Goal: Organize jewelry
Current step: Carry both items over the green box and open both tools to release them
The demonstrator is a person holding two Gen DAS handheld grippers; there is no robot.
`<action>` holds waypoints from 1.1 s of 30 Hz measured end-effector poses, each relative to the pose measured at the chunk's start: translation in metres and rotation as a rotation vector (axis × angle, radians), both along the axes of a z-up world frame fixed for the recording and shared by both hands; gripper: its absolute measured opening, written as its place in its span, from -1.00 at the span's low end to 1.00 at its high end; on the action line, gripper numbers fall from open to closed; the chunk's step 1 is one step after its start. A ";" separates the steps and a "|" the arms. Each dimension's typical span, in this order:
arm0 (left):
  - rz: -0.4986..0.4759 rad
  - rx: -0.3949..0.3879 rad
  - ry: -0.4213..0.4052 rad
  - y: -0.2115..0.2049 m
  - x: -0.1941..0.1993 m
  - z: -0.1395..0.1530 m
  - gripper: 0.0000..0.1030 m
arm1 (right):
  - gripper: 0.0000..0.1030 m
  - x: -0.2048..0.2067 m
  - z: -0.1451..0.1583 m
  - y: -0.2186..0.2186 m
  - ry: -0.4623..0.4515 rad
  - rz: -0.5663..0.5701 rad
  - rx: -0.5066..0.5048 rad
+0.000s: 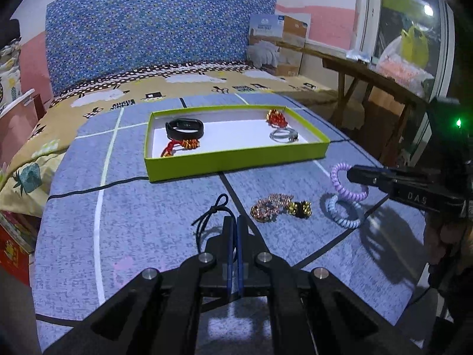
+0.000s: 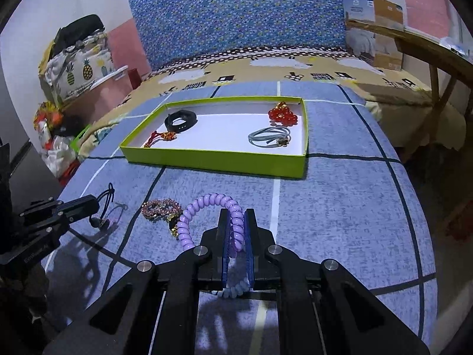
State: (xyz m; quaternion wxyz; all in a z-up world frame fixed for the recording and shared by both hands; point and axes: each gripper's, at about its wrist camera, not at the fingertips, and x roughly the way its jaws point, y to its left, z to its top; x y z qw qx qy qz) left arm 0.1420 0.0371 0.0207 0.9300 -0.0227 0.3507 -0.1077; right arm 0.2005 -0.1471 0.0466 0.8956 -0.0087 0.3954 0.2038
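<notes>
Four pieces already lay in green tray (image 1: 236, 162). Left gripper (image 1: 235, 224) clamped on black cord tie (image 1: 211, 213), right gripper (image 2: 236, 222) on purple coil tie (image 2: 207, 207) — both just above blue mat (image 1: 147, 222). Sequined band (image 1: 270, 207), pale-blue coil (image 1: 343, 216) remained.

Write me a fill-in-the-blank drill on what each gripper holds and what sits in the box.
1. The right gripper is shut on the ____ spiral hair tie.
2. The left gripper pinches a ____ cord.
3. The black band lies inside the ____ box.

Missing words: purple; black; green
</notes>
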 end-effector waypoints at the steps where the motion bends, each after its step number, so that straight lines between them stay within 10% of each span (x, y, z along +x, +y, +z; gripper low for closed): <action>1: 0.000 -0.009 -0.003 0.002 0.000 0.001 -0.96 | -0.83 0.000 0.001 -0.001 0.000 -0.001 0.004; 33: 0.036 0.011 -0.126 0.020 0.075 0.047 -0.96 | -0.82 0.070 0.029 0.001 -0.098 -0.028 0.012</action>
